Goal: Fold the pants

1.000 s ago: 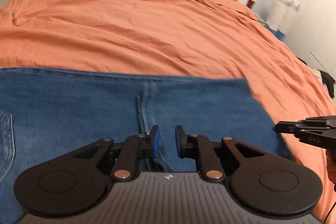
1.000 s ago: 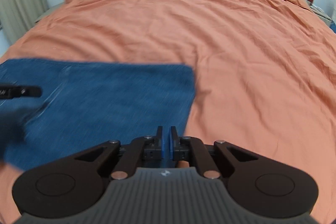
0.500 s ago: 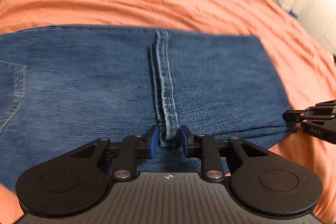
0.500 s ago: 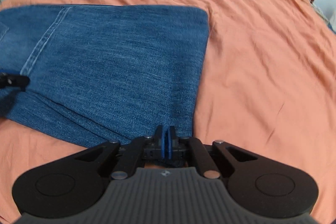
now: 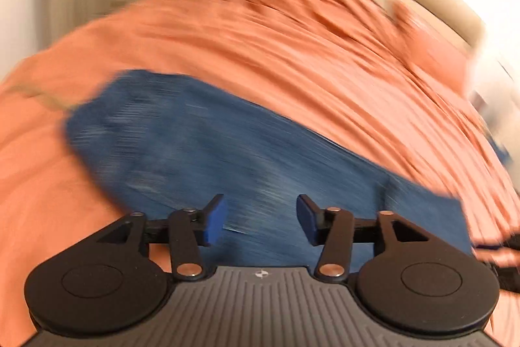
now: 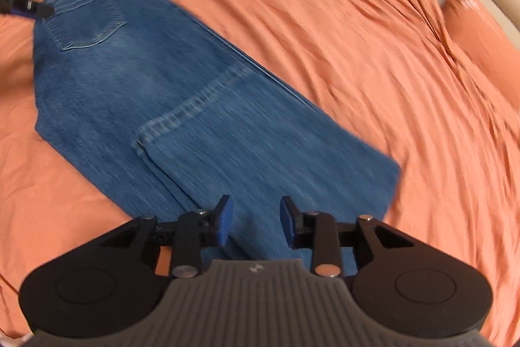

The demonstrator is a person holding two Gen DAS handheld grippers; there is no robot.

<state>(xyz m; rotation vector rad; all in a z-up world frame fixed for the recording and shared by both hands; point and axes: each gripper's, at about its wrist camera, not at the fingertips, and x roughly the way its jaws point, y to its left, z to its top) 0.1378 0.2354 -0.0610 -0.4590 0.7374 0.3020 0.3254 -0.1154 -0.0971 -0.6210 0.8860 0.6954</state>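
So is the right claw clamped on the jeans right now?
No, the right claw is open above the jeans, its blue pads apart with nothing between them.

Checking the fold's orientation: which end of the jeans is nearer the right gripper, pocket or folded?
The folded end of the jeans, by the right gripper; the back pocket lies far.

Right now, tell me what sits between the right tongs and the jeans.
Nothing visible. The right tongs are open, with the jeans lying flat on the orange bedspread directly ahead of the pads; only denim shows in the gap. The left tongs are open too, over the same fabric, though that view is blurred.
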